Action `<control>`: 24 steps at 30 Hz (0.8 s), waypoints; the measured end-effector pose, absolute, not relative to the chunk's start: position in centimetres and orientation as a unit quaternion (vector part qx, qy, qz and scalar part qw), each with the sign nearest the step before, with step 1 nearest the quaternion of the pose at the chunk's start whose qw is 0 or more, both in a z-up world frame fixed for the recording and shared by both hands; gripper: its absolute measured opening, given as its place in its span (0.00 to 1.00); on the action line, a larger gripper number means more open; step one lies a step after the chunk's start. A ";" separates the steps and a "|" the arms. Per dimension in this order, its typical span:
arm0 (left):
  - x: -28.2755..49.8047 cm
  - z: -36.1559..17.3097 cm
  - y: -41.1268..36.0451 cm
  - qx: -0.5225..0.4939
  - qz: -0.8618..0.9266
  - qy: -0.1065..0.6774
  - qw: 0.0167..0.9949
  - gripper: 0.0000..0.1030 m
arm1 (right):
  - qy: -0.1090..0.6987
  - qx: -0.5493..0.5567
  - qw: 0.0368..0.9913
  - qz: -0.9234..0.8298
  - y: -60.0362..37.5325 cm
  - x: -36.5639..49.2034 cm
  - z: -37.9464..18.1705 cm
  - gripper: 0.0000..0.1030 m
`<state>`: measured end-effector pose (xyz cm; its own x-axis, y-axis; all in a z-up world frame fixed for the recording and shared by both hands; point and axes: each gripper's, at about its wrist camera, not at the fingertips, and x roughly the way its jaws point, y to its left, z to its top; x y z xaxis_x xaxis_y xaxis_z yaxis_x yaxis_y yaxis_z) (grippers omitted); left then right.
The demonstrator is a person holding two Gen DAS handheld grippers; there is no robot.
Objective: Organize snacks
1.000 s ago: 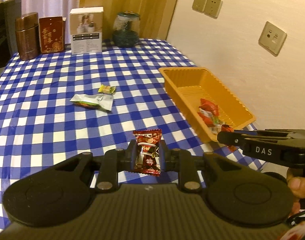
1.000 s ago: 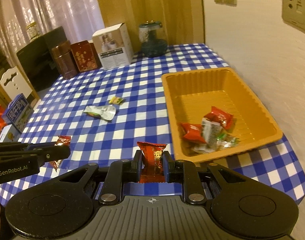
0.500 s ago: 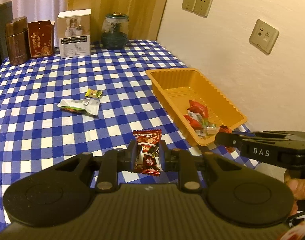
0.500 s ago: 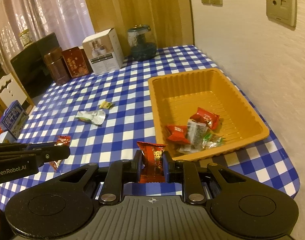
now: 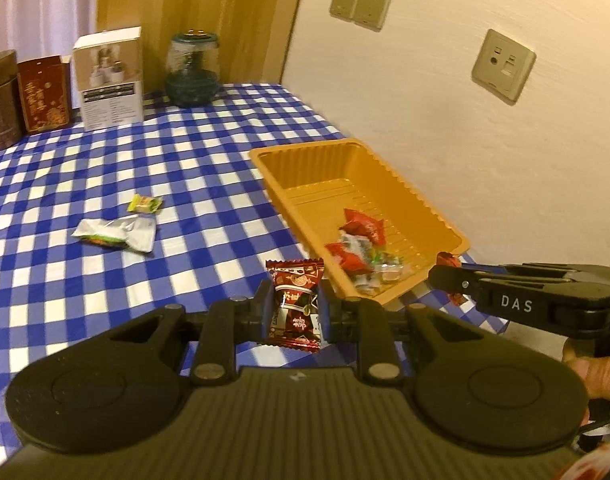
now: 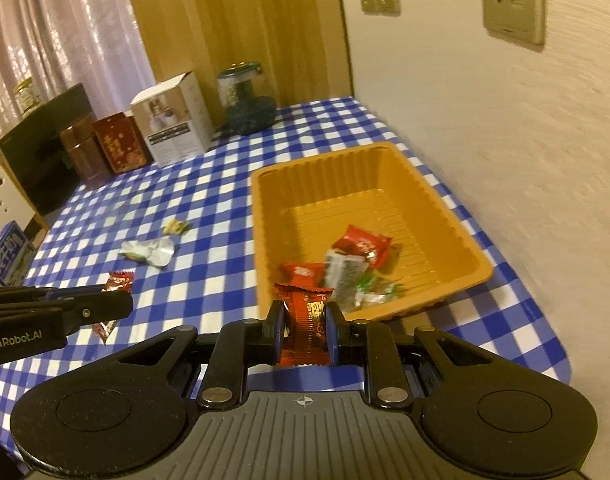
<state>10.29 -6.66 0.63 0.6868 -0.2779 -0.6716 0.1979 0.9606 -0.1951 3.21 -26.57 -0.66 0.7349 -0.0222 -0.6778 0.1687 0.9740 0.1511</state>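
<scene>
Light, crinkly dark-red foil candy [image 5: 294, 304] pinched mid-body in left gripper [image 5: 293, 312] jaws, bright-red wrapped candy [image 6: 307, 322] likewise clamped in right gripper [image 6: 305, 326]; probably slippery, best held across the filled middle. Ribbed orange plastic tray [image 6: 457, 216] at one o'clock, partly filled. Silver packet [image 5: 115, 232] and yellow sweet [image 5: 145, 203] at ten o'clock on checked tabletop [image 5: 185, 160], nothing blocking.

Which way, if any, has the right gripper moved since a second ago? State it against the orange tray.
Yes. In the right wrist view the orange tray now sits nearer the centre, so the right gripper, shut on its red candy, has swung towards it.
</scene>
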 end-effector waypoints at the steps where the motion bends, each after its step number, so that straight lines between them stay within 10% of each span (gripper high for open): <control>1: 10.5 0.6 -7.0 -0.053 -0.133 0.374 0.916 0.20 | 0.360 0.102 0.926 -0.054 -26.9 3.2 -0.6 0.21; 24: 17.6 -0.4 -13.8 -0.041 -0.163 0.374 0.912 0.20 | 0.354 0.111 0.925 -0.081 -33.9 6.4 -1.0 0.21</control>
<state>17.64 -13.83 -0.42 0.6679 -0.3275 -0.6683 0.2662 0.9437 -0.1964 6.37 -33.86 -1.02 0.7365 -0.0713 -0.6727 0.2280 0.9624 0.1476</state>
